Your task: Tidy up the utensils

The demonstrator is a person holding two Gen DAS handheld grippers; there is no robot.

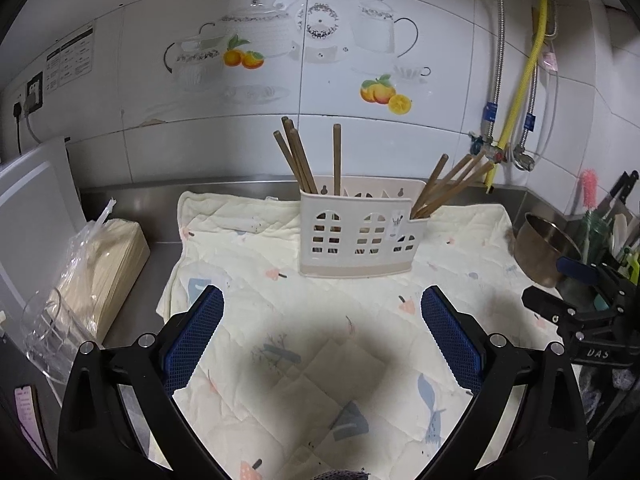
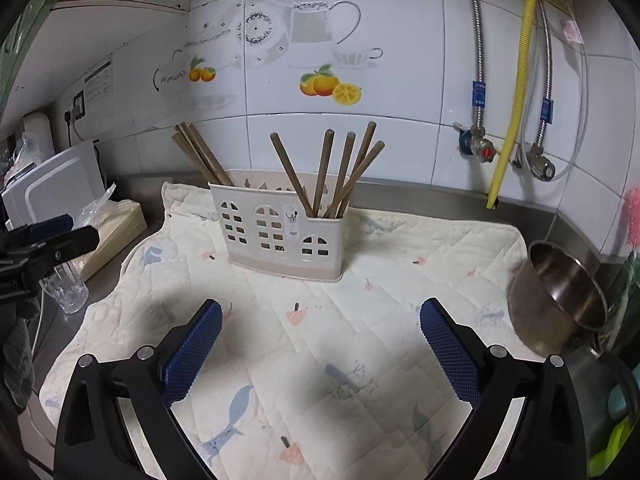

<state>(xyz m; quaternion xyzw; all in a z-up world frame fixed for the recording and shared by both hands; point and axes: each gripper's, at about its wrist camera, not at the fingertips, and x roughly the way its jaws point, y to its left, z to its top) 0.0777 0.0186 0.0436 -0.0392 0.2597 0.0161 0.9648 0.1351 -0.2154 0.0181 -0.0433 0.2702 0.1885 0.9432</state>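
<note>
Left wrist view: cream utensil holder (image 1: 356, 236) stands upright on the quilted cloth (image 1: 248, 264), near the back of the steel surface (image 1: 132, 332), close to the tiled wall (image 1: 160, 152). Its left compartment holds a cluster of brown chopsticks (image 1: 294, 160) leaning up-left, plus one single chopstick (image 1: 337, 160) standing close to vertical. The lower right compartment holds another chopstick bunch (image 1: 448, 184) fanned up-right. Middle compartment: contents can't be made out. All long axes run bottom-in-holder to tip-up.

Right wrist view: same holder (image 2: 276, 232), right bunch (image 2: 340, 172) fans out into separate sticks, left cluster (image 2: 200, 156) tilts up-left.

Other containers: steel bowl (image 2: 560, 296) at the cloth's right edge, tipped so its opening faces the camera, looks empty. Clear drinking glass (image 2: 66, 292) upright on the surface left of the cloth, looks empty. Plastic-wrapped tan pack (image 1: 108, 272) lies beside it.

Left hand-held gripper (image 1: 322, 332): jaws spread wide, nothing between them, above the cloth in front of the holder. Right hand-held gripper (image 2: 320, 340): same, released and empty.
</note>
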